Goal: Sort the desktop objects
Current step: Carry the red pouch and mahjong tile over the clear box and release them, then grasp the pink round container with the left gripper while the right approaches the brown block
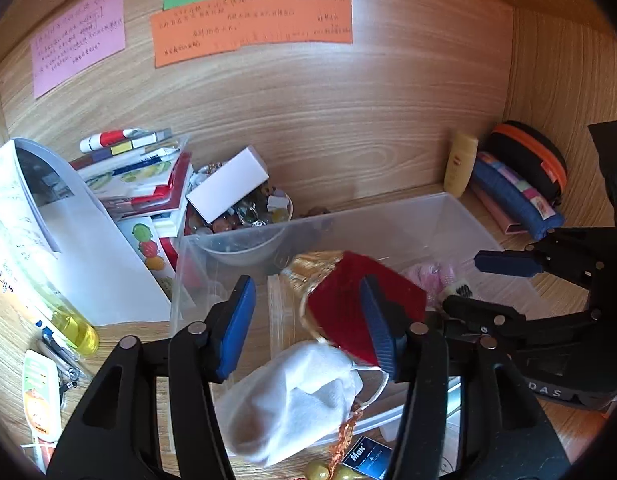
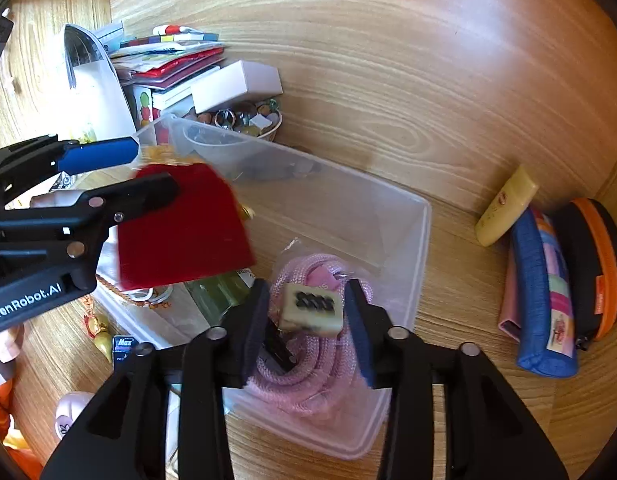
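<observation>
A clear plastic bin (image 1: 388,208) stands on the wooden desk under both grippers. My left gripper (image 1: 308,320) is open above it. A blurred red velvet pouch (image 1: 348,296) hangs loose by its right pad, over the bin. A white cloth pouch (image 1: 296,400) lies lower, between the fingers. My right gripper (image 2: 307,296) is open over the bin's near end (image 2: 420,240). A cream tile with a black pattern (image 2: 310,308) sits tilted between its pads, with a gap on the left side. Below it a coiled pink rope (image 2: 308,376) rests in the bin.
Behind the bin are a bowl of trinkets (image 1: 244,220), a white box (image 1: 228,184) and stacked books (image 1: 140,184). To the right lie a yellow tube (image 1: 460,164), a blue pencil case (image 1: 512,196) and a black-orange case (image 1: 528,152). A yellow bottle (image 1: 72,324) lies front left.
</observation>
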`<state>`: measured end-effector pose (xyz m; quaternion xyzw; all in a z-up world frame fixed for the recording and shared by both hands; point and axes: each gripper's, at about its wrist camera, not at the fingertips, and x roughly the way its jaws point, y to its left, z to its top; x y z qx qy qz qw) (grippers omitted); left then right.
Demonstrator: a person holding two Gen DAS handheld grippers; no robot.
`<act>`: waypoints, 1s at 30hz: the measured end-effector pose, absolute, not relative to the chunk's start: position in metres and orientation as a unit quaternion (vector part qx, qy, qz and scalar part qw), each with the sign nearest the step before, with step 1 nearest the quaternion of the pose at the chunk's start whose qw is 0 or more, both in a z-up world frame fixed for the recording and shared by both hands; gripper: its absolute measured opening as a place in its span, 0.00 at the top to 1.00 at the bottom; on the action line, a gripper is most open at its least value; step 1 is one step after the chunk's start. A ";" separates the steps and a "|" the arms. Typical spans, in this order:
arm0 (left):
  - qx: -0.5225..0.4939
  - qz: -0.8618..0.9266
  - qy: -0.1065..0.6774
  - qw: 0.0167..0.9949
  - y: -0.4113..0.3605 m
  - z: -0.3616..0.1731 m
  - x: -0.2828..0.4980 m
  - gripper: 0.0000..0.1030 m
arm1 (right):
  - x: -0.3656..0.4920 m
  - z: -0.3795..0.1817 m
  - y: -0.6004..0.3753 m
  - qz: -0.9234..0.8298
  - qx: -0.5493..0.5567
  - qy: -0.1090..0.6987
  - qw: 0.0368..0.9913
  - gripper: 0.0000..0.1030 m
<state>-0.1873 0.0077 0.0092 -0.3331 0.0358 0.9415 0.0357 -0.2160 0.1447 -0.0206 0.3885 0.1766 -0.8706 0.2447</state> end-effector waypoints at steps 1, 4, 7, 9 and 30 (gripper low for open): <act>-0.332 0.942 0.036 0.035 0.008 0.010 -0.186 0.44 | -0.213 -0.018 0.146 -0.873 0.385 0.177 0.243 0.56; -0.330 0.942 0.040 0.037 0.010 0.012 -0.184 0.41 | -0.204 -0.011 0.149 -0.879 0.373 0.180 0.237 0.51; -0.322 0.945 0.052 0.034 0.013 0.016 -0.175 0.39 | -0.196 -0.004 0.153 -0.886 0.360 0.177 0.232 0.38; -0.313 0.947 0.059 0.028 0.016 0.020 -0.168 0.28 | -0.190 0.001 0.155 -0.891 0.352 0.175 0.228 0.36; -0.300 0.953 0.032 0.011 -0.010 0.027 -0.080 0.14 | -0.139 0.009 0.182 -0.899 0.345 0.135 0.234 0.28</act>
